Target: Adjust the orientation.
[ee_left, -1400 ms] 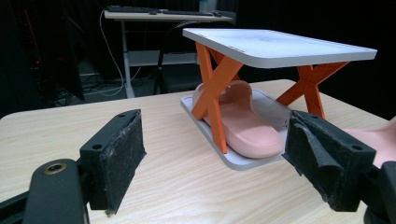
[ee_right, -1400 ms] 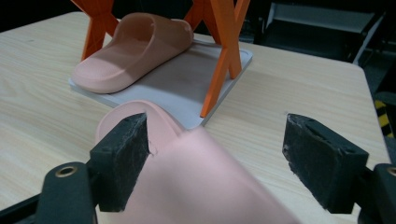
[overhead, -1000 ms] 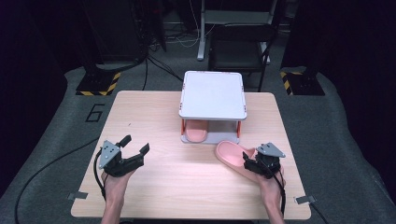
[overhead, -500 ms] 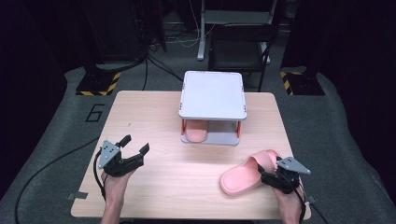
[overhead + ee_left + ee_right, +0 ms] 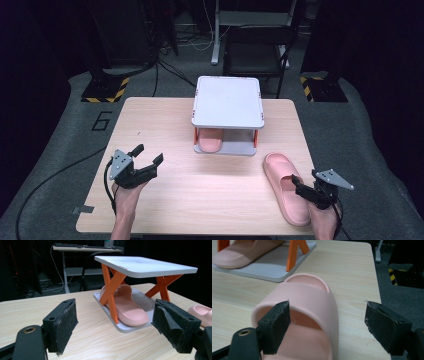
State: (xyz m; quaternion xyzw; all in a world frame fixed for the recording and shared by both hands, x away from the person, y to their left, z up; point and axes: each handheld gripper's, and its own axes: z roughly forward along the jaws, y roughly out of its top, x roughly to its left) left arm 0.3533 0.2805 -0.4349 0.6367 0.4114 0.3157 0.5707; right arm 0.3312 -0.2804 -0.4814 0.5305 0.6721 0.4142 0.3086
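Observation:
A pink slipper point(image 5: 284, 186) lies flat at the table's front right, toe end toward a white two-shelf rack point(image 5: 228, 100) on orange crossed legs. My right gripper point(image 5: 299, 188) is open at the slipper's heel end. In the right gripper view, one jaw sits inside the strap opening of this slipper point(image 5: 312, 302) and the other stands off its right side, so my right gripper point(image 5: 327, 325) grips nothing. A second pink slipper point(image 5: 127, 307) rests on the rack's lower shelf point(image 5: 147, 301). My left gripper point(image 5: 148, 154) is open over bare wood at front left and holds nothing point(image 5: 115, 325).
The wooden table point(image 5: 165, 120) ends just right of the loose slipper and close behind both hands. Dark floor with cables, a chair point(image 5: 255, 60) and yellow-black striped stand bases point(image 5: 320, 87) lie beyond the far edge. Bare wood spans the space between the two grippers.
The right gripper pulled the loose slipper from beside the rack to the front right corner and turned it lengthwise; its jaws now stand open. The left gripper has not moved.

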